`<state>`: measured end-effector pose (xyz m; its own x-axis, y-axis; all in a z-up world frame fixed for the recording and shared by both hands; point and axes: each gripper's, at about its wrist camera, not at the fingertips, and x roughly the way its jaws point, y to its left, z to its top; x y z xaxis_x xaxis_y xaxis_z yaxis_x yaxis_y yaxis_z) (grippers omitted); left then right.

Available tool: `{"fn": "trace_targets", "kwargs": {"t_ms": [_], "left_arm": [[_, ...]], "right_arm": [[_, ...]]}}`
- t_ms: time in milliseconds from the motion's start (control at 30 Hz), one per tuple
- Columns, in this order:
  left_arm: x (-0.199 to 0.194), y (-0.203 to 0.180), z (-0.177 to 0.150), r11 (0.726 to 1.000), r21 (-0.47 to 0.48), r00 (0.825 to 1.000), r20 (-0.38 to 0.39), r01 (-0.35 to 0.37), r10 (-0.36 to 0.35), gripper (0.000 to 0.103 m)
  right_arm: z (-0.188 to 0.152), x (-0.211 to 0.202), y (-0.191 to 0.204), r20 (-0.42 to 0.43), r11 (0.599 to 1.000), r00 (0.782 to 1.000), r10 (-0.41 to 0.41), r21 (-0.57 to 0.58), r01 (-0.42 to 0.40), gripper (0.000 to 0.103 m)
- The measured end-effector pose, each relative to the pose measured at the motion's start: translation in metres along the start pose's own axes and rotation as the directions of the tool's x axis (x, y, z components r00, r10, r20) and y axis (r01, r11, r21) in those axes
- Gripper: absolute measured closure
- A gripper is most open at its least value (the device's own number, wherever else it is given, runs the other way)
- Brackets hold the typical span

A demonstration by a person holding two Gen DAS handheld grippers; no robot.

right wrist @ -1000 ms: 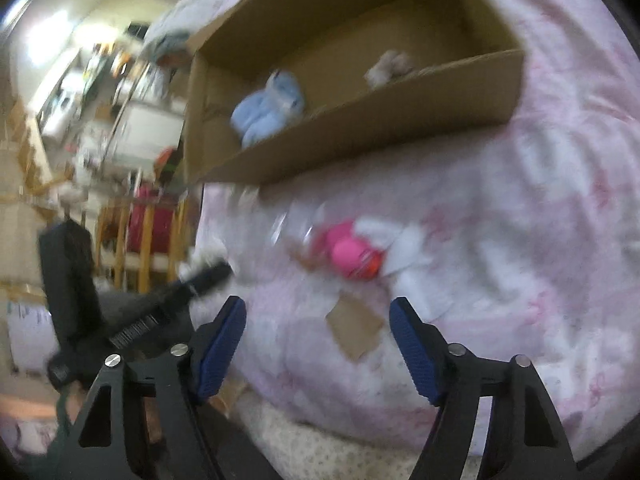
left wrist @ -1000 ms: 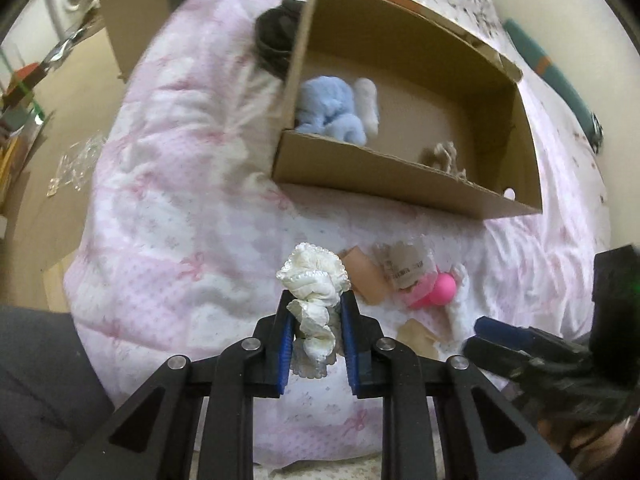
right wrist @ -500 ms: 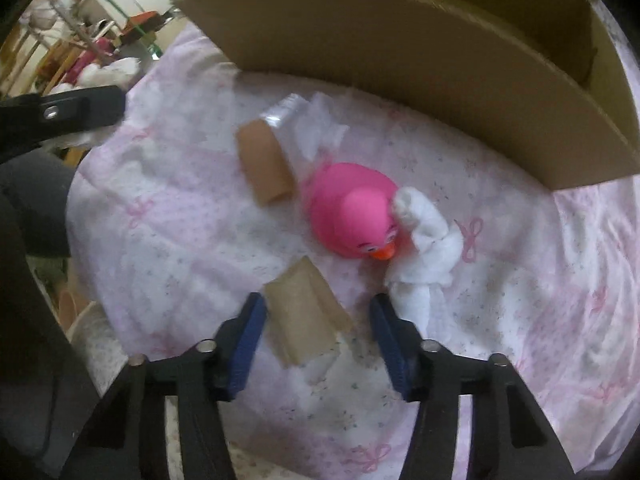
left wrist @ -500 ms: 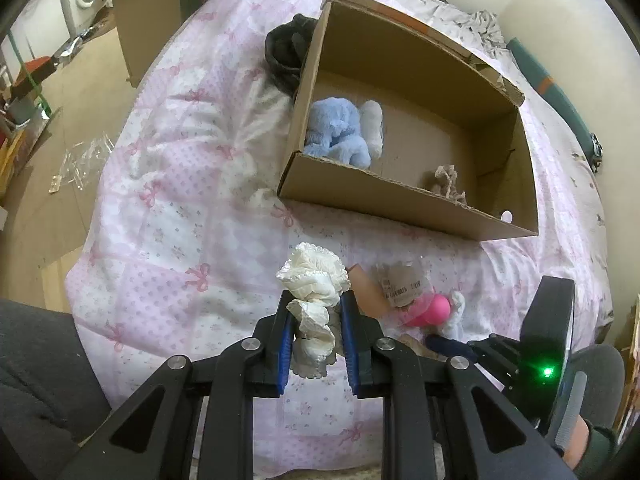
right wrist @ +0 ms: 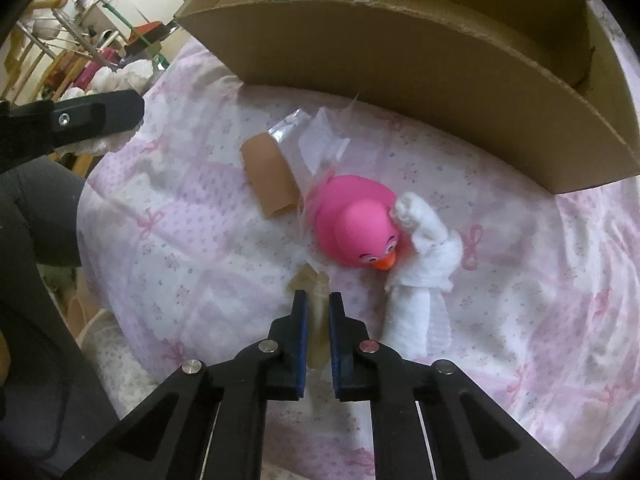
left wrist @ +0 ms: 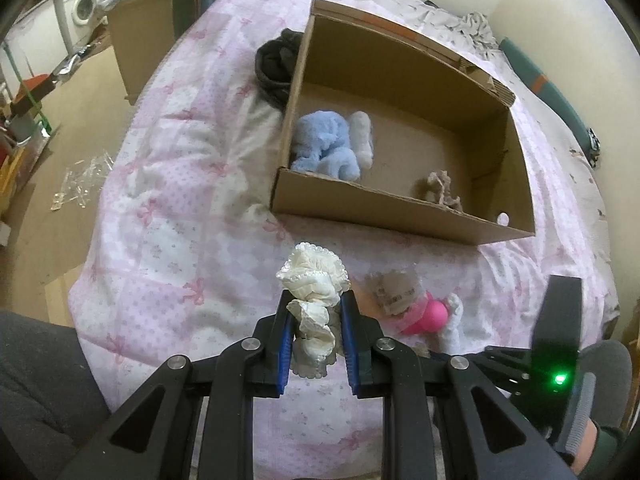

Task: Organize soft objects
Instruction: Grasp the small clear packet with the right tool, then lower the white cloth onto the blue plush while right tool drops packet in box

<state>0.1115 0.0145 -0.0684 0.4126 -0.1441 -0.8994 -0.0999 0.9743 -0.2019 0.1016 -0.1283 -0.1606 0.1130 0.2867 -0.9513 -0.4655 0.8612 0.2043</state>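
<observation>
Left gripper (left wrist: 316, 316): fingers clenched on a cream ruffled scrunchie (left wrist: 314, 292), held above the pink-patterned bedspread (left wrist: 168, 208) short of the cardboard box (left wrist: 384, 208). Right gripper (right wrist: 317, 308): fingers pinched on a small beige soft piece (right wrist: 318, 300) lying on the bedspread just in front of a pink rubber duck (right wrist: 352, 228); a white rolled cloth (right wrist: 420, 252) touches the duck, with a tan sleeve (right wrist: 268, 180) and clear plastic wrapper (right wrist: 316, 140) beside it. Box contents: blue plush toy (left wrist: 326, 146), white plush piece (left wrist: 362, 138), beige crumpled item (left wrist: 440, 190); a black garment (left wrist: 276, 64) lies against the box's outer left wall.
</observation>
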Motion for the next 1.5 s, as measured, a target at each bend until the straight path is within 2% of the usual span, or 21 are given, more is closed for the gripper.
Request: {"fn": "trace_targets", "kwargs": {"t_ms": [133, 267, 733, 900, 1033, 1133, 1367, 1500], "left_arm": [[-0.002, 0.002, 0.000, 1.000, 0.002, 1.000, 0.020, -0.024, 0.023, 0.083], [0.000, 0.003, -0.001, 0.999, 0.001, 0.999, 0.022, -0.043, 0.043, 0.083], [0.007, 0.004, -0.004, 0.994, 0.022, 0.994, 0.028, -0.109, 0.108, 0.083], [0.009, -0.002, -0.006, 0.992, 0.041, 0.992, 0.031, -0.121, 0.119, 0.083], [0.006, -0.011, -0.007, 0.991, 0.072, 0.993, 0.042, -0.109, 0.106, 0.083], [0.002, -0.015, -0.006, 0.992, 0.084, 0.994, 0.055, -0.098, 0.093, 0.083], [0.002, -0.024, 0.003, 0.992, 0.111, 0.998, 0.016, -0.061, 0.059, 0.083], [-0.009, -0.028, 0.024, 0.992, 0.113, 0.997, 0.052, -0.061, 0.056, 0.083]], "right_arm": [[0.002, -0.007, -0.002, 0.033, 1.000, 0.999, 0.009, 0.014, -0.009, 0.093], [0.000, -0.028, -0.002, 0.100, 0.994, 0.990, 0.100, 0.032, -0.104, 0.093], [-0.006, -0.069, -0.010, 0.213, 0.985, 0.965, 0.153, 0.044, -0.166, 0.092], [-0.004, -0.096, -0.015, 0.344, 0.985, 0.929, 0.135, 0.053, -0.163, 0.092], [-0.004, -0.111, -0.026, 0.414, 0.981, 0.902, 0.120, 0.090, -0.172, 0.092], [-0.003, -0.118, -0.031, 0.446, 0.977, 0.887, 0.116, 0.111, -0.183, 0.092], [0.000, -0.124, -0.036, 0.479, 0.972, 0.871, 0.107, 0.134, -0.193, 0.092], [0.001, -0.134, -0.037, 0.522, 0.977, 0.851, 0.057, 0.145, -0.154, 0.092]]}}
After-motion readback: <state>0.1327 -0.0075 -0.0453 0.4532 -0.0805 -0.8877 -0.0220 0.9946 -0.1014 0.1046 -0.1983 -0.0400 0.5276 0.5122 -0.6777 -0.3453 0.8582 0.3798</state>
